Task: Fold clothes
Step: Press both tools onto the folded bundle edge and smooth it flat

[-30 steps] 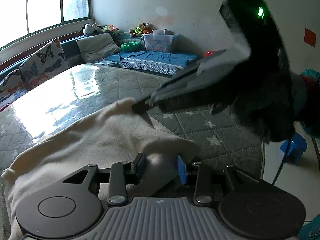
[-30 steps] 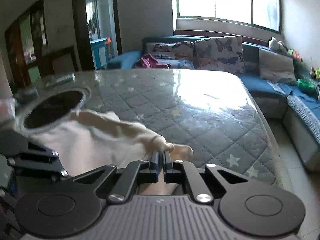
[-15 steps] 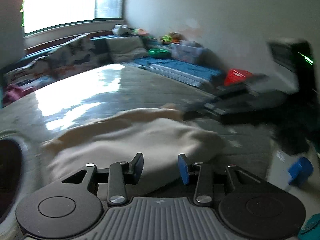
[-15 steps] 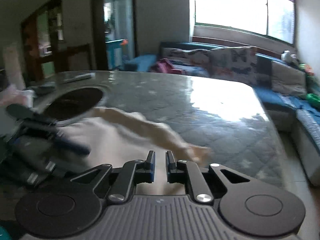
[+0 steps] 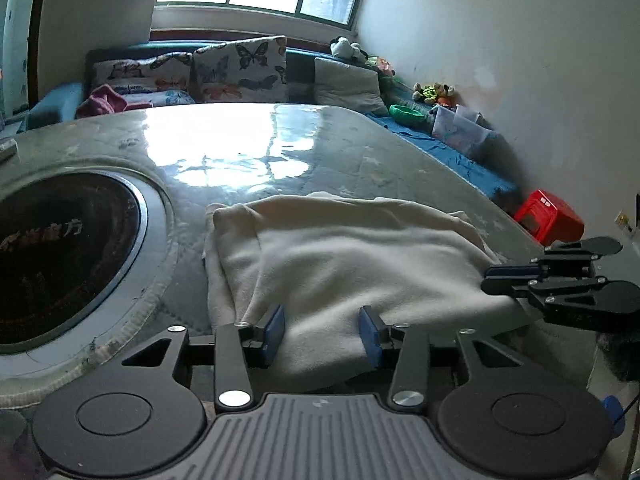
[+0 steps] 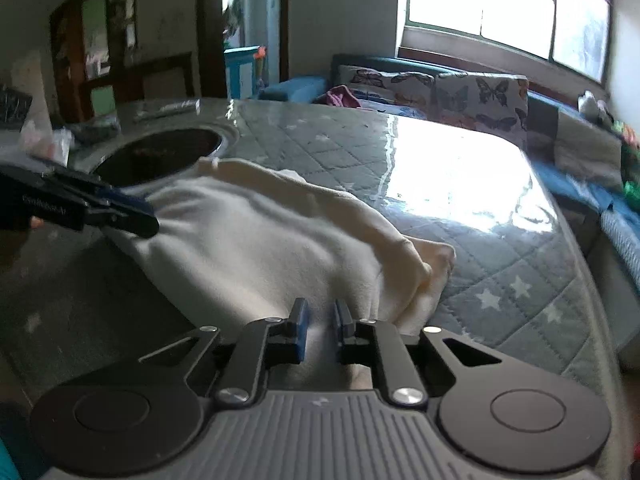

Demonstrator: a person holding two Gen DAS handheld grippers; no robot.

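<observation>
Cream garment (image 5: 352, 264) folded on quilted table (image 5: 248, 152). Left gripper (image 5: 322, 330) spread wide over its near edge; right gripper (image 6: 320, 330) parted narrowly, gripping nothing.

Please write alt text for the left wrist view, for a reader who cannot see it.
A cream garment lies folded on a quilted table, with the open left gripper at its near edge. The right gripper reaches in from the right.

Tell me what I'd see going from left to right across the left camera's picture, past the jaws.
Big dark round hole → cream cloth → right gripper → red box.
</observation>
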